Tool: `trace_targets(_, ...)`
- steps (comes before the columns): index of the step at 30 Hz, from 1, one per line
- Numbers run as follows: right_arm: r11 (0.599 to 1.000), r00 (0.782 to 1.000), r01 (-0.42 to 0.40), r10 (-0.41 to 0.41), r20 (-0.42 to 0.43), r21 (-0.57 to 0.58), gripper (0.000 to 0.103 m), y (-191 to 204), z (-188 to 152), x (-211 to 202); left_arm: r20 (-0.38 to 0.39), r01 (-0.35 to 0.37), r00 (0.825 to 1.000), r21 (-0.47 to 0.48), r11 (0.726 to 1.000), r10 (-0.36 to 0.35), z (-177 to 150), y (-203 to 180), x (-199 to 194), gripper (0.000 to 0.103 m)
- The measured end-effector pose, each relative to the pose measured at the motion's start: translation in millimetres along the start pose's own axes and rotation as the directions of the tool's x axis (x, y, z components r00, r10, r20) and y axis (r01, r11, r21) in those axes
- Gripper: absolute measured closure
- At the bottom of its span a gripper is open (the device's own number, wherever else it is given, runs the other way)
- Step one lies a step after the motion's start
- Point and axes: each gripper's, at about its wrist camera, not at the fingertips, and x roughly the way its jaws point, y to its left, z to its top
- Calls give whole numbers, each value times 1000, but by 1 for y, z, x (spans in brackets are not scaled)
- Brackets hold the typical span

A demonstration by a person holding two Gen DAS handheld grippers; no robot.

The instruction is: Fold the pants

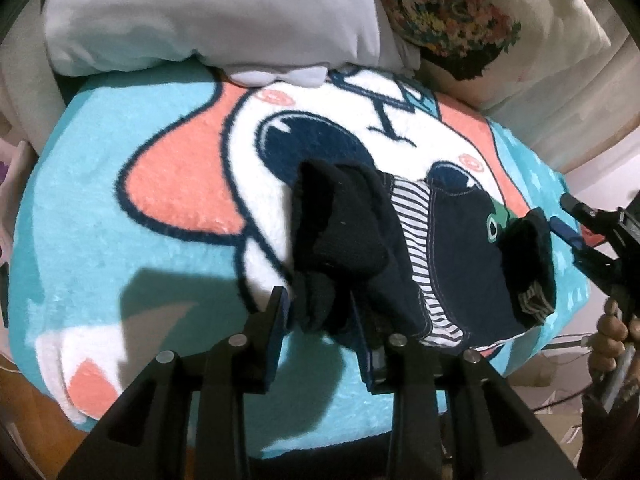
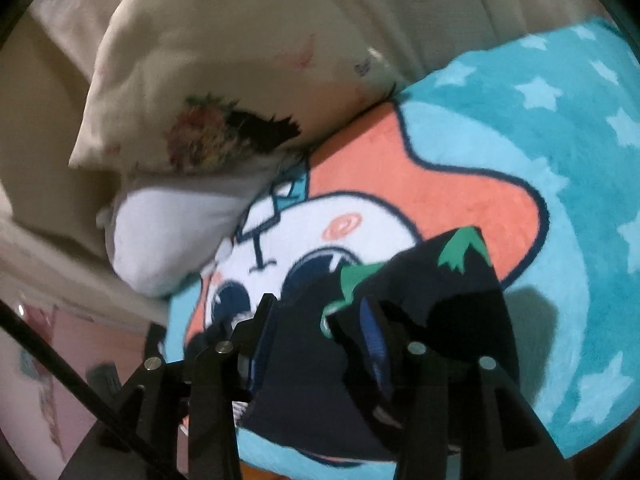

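1. Underneath everything, a teal cartoon blanket [image 1: 80, 184] with an orange star and a white face covers the bed; its star-dotted part [image 2: 580, 160] runs bare to the right in the right wrist view, and its near edge falls away just below both tools.
2. Behind it, a white pillow [image 1: 200, 20] and a cream pillow with a floral print [image 1: 452, 12] lean along the far edge, the white one touching the blanket's top.
3. The navy pants [image 1: 460, 256], with striped lining and a green print, hang bunched above the blanket's white face, stretched between the two tools.
4. The left gripper [image 1: 320, 320] is partly closed, its fingers [image 1: 272, 328] pressing on a dark wad of the pants' cuff end.
5. The right gripper [image 2: 316, 336] is part closed too, with navy cloth pinched between its fingers [image 2: 260, 332]; in the left wrist view it sits at the pants' right end [image 1: 580, 232], the person's hand [image 1: 612, 340] below it.
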Motion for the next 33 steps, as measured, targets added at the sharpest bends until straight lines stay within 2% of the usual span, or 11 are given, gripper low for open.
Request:
trace_targets(2, 1000, 1000, 5, -5, -4, 13, 55, 0, 0, 3, 16, -8, 1000, -16, 1000, 8, 2, 8, -10, 72)
trace_targets(4, 999, 999, 36, -36, -4, -14, 55, 2, -5, 3, 62, -15, 998, -1, 1000, 15, 5, 10, -31, 72)
trace_targets(7, 988, 991, 135, -134, 18, -74, 58, 1, -17, -8, 117, 15, 993, 38, 999, -20, 16, -2, -58, 72)
trace_targets(9, 976, 980, 198, -195, 39, -91, 75, -4, -24, -15, 110, 45, 992, 84, 995, -54, 29, -22, -60, 72)
trace_targets(10, 972, 976, 216, -213, 42, -91, 79, -7, -25, -16, 105, 61, 992, 112, 992, -73, 35, -35, -57, 72)
trace_targets(14, 964, 969, 249, -246, 37, -90, 81, -20, -34, -13, 32, 120, 991, 247, 962, -132, 56, -110, -23, 72)
trace_targets(17, 966, 970, 244, -243, 21, -90, 81, -26, -46, -11, -14, 133, 991, 352, 927, -137, 62, -171, 10, 71)
trace_targets(22, 971, 975, 222, -220, 33, -85, 80, -37, -58, -9, -100, 154, 987, 433, 888, -122, 73, -239, 70, 70)
trace_targets(26, 972, 976, 218, -216, 31, -83, 80, -45, -58, -7, -153, 138, 986, 473, 870, -73, 70, -261, 109, 71)
trace_targets(30, 972, 976, 220, -219, 15, -87, 80, -55, -62, -4, -184, 132, 982, 460, 878, -51, 65, -264, 132, 71)
trace_targets(33, 979, 982, 190, -190, 7, -78, 80, -63, -63, -2, -175, 125, 983, 452, 883, -49, 65, -263, 137, 70)
